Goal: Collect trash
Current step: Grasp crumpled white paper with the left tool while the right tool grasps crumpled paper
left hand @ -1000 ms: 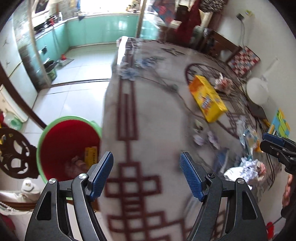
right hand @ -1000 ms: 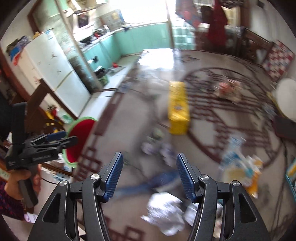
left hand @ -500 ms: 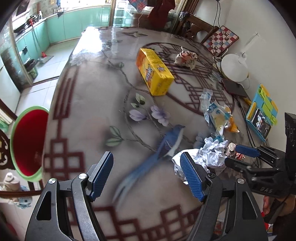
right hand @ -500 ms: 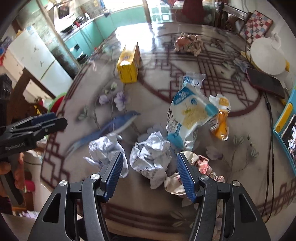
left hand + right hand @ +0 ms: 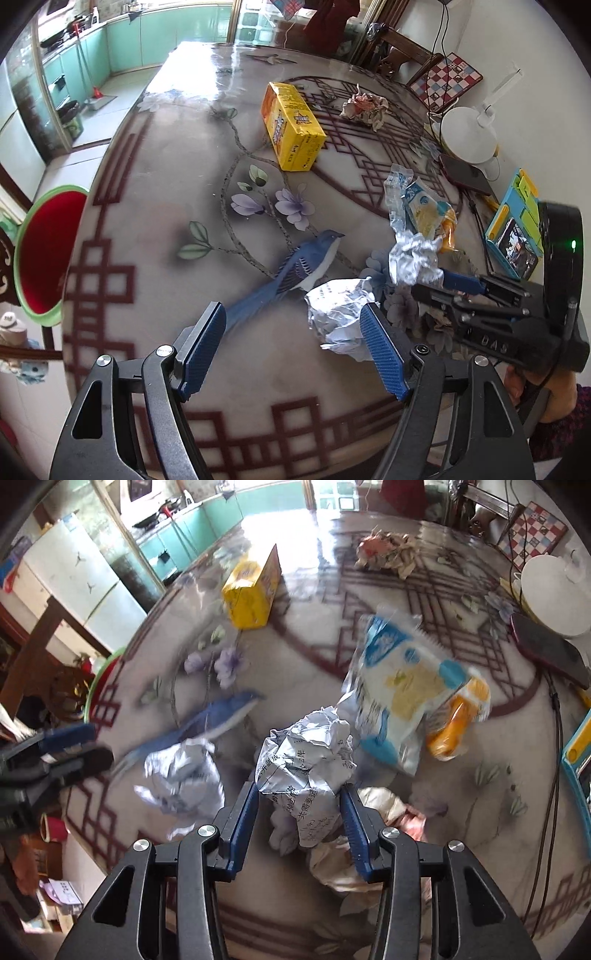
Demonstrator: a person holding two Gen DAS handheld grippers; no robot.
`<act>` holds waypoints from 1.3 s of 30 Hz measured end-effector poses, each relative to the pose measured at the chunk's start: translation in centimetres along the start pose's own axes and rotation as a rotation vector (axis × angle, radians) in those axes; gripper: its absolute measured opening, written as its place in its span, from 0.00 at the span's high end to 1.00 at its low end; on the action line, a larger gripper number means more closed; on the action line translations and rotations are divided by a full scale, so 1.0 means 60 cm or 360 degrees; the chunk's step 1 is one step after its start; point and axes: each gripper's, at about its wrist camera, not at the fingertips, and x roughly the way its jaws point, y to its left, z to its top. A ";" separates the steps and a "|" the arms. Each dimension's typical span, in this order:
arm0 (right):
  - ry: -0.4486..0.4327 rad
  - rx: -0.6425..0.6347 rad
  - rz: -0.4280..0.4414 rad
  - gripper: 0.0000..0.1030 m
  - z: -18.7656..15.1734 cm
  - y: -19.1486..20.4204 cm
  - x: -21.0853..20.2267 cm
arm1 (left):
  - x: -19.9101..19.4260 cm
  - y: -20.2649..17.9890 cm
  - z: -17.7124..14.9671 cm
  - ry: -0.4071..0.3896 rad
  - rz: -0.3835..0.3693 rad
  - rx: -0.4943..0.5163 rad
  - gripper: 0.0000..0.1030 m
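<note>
1. On counter [image 5: 155, 236], near front edge: two crumpled paper balls side by side w/ more wrappers behind.
2. Right-hand paper ball [image 5: 306, 760] sits between pads of right tool [image 5: 300, 823]; jaws closing on it, pads look to be touching both flanks, paper bulging above them.
3. Left-hand paper ball [image 5: 338, 314] lies just off right pad of left tool [image 5: 291, 349], not between pads; left tool spread wide, nothing held.
4. Handling, judged: very light, soft, crushes under squeeze, no breakage risk. Springy, so may puff back or slip if pinched at a loose flap. Best to take across thick middle, pads on opposite flanks, firm squeeze.
5. Other trash: blue/yellow snack bag [image 5: 402, 686] w/ orange wrapper [image 5: 458, 716] touching it, pale crumpled wad [image 5: 373, 805] right under right tool, patterned wad [image 5: 364, 107] far back, yellow box [image 5: 293, 127] mid-counter. Red bin w/ green rim [image 5: 44, 254] off counter's left edge, well apart from the balls.
6. Vs. half a sec ago: right tool was spread w/ same ball ahead of pads, not between; now narrowed around it. Left tool at same spread, shifted closer to its ball, which shows larger.
</note>
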 end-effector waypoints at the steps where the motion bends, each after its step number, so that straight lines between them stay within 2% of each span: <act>1: -0.0007 0.0010 0.0003 0.58 0.007 -0.003 -0.002 | 0.002 -0.006 0.001 0.0003 -0.0003 0.0003 0.27; 6: -0.0034 0.0056 0.0031 0.58 0.031 -0.021 -0.008 | 0.013 -0.033 0.000 0.0048 -0.0065 0.0042 0.24; 9: -0.0045 0.0072 0.0046 0.58 0.037 -0.028 -0.012 | 0.023 -0.045 -0.004 0.0078 -0.0063 0.0059 0.24; 15: -0.0053 0.0077 0.0033 0.58 0.044 -0.034 -0.022 | 0.056 -0.062 -0.009 0.0193 -0.0095 0.0077 0.24; 19: -0.0082 0.0068 0.0013 0.58 0.050 -0.033 -0.032 | 0.063 -0.058 -0.004 0.0189 -0.0115 0.0012 0.24; 24: -0.0110 0.0066 0.0005 0.57 0.061 -0.032 -0.038 | 0.072 -0.057 0.007 0.0208 -0.0121 0.0032 0.24; 28: -0.0130 0.0067 0.0008 0.57 0.068 -0.032 -0.044 | 0.076 -0.048 0.012 0.0214 -0.0147 -0.0024 0.24; 39: -0.0147 0.0064 -0.0005 0.57 0.078 -0.032 -0.045 | 0.080 -0.052 0.017 0.0229 -0.0154 -0.0002 0.24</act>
